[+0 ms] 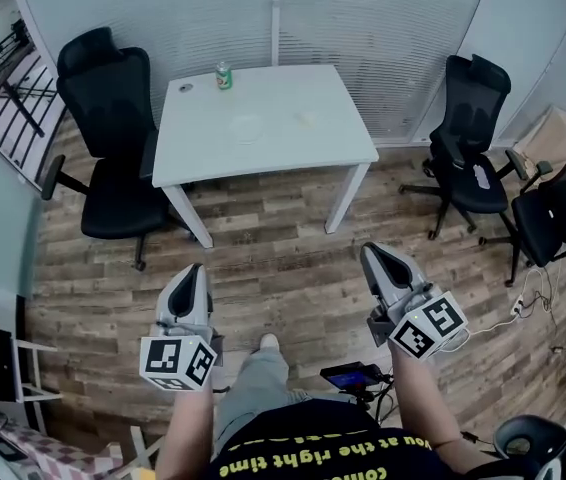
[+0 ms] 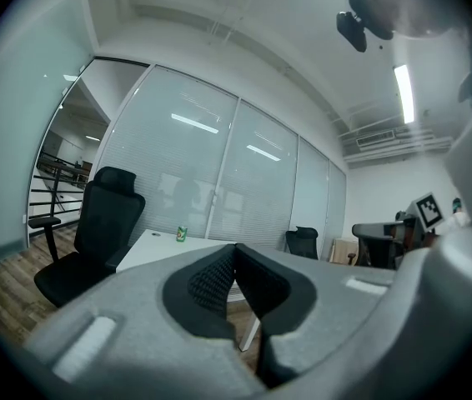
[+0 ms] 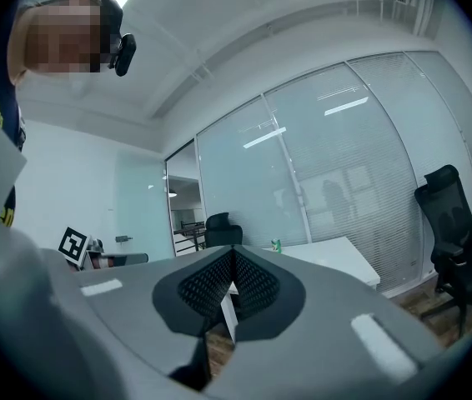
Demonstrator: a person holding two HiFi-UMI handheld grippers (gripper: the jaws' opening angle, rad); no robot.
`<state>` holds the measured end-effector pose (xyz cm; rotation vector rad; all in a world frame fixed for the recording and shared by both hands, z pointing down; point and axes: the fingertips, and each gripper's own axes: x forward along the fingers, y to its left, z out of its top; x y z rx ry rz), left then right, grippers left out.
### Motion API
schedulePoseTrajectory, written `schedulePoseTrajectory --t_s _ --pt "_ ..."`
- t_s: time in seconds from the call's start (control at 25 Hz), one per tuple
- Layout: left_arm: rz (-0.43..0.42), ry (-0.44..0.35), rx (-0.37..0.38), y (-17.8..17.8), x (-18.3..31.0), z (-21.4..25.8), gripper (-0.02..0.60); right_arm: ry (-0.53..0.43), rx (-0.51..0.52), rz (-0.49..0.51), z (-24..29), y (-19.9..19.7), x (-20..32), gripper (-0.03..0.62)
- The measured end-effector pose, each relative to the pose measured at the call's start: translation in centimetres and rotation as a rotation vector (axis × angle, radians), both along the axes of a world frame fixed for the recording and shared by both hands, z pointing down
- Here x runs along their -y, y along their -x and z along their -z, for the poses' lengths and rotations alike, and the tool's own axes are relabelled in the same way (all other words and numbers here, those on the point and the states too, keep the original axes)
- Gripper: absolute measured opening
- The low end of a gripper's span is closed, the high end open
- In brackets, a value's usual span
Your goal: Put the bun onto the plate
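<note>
A white table (image 1: pixel 263 158) stands ahead across the wood floor. On it I make out a faint pale plate (image 1: pixel 248 128) and a small pale lump, probably the bun (image 1: pixel 306 118), to its right; both are small and washed out. My left gripper (image 1: pixel 195 271) and right gripper (image 1: pixel 373 253) are held level in front of me, well short of the table. In the left gripper view the left gripper (image 2: pixel 236 248) has its jaws closed tip to tip with nothing between them. The right gripper (image 3: pixel 233 252) is shut and empty too.
A green can (image 1: pixel 224 76) and a small round object (image 1: pixel 185 87) sit at the table's far left. A black office chair (image 1: pixel 113 138) stands left of the table, two more chairs (image 1: pixel 473 138) to the right. Frosted glass walls lie behind.
</note>
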<state>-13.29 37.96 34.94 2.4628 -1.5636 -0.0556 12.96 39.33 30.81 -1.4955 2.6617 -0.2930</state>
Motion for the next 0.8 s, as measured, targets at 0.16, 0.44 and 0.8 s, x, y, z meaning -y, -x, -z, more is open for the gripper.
schedulePoseTrajectory --t_s 0.16,0.44,0.8 --pt "-0.007 0.007 -0.004 0.3 2.7 -0.1 0.001 0.007 -0.001 -0.011 0.0 0.2 2.5 0.005" --pt "-0.013 0.016 -0.01 1.0 6.9 -0.6 0.002 0.017 -0.003 -0.026 -0.5 0.6 6.2 0.005" --pt "-0.039 0.026 -0.011 1.6 11.3 -1.2 0.001 0.007 -0.034 -0.045 -0.6 1.6 10.5 0.006"
